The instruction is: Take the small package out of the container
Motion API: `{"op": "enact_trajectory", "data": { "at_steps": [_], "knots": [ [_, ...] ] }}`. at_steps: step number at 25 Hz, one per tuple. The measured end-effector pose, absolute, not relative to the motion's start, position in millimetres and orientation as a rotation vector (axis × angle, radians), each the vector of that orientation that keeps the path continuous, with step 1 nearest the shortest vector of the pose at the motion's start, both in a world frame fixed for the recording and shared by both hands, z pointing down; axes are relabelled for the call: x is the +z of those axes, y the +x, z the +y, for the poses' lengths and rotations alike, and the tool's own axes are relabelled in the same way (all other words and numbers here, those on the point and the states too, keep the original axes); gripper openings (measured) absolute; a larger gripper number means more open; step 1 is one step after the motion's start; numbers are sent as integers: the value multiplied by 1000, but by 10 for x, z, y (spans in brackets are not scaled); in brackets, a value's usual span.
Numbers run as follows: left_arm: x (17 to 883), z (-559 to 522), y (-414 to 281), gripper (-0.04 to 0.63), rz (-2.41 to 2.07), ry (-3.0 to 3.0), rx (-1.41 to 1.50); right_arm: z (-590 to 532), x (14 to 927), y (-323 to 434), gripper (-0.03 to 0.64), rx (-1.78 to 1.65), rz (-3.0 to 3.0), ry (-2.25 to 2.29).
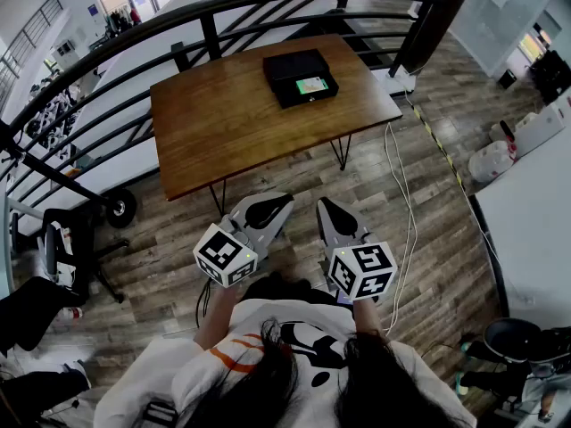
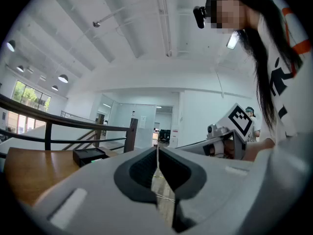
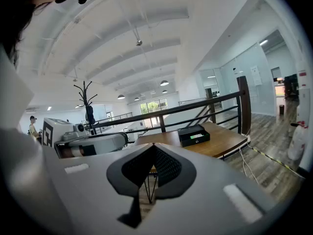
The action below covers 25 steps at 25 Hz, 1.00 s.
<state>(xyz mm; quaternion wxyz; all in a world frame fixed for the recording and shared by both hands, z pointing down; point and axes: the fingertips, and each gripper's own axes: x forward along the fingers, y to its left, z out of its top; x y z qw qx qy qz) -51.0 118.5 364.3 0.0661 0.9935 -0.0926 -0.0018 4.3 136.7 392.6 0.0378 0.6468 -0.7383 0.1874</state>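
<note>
A black open container [image 1: 300,77] sits near the far right corner of a wooden table [image 1: 232,123]; a small green package [image 1: 311,86] lies inside it. The container also shows in the left gripper view [image 2: 90,155] and in the right gripper view [image 3: 193,135], where the green package [image 3: 197,136] is a small patch. Both grippers hang close to the person's body, well short of the table. My left gripper [image 1: 284,201] is shut with nothing between its jaws [image 2: 157,153]. My right gripper [image 1: 323,205] is shut and empty too [image 3: 153,148].
A black railing [image 1: 214,16] curves behind the table. White cables [image 1: 406,194] trail over the wood floor on the right. A white table [image 1: 535,230] stands at the right, a chair [image 1: 71,248] at the left. The table rests on thin hairpin legs [image 1: 341,154].
</note>
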Motion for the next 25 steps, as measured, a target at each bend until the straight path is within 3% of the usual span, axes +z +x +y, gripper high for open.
{"op": "enact_trajectory", "data": {
  "at_steps": [25],
  "knots": [
    [3666, 1436, -130, 0, -340, 2993, 23, 1635, 3979, 390, 26, 545, -2330, 1907]
  ]
}}
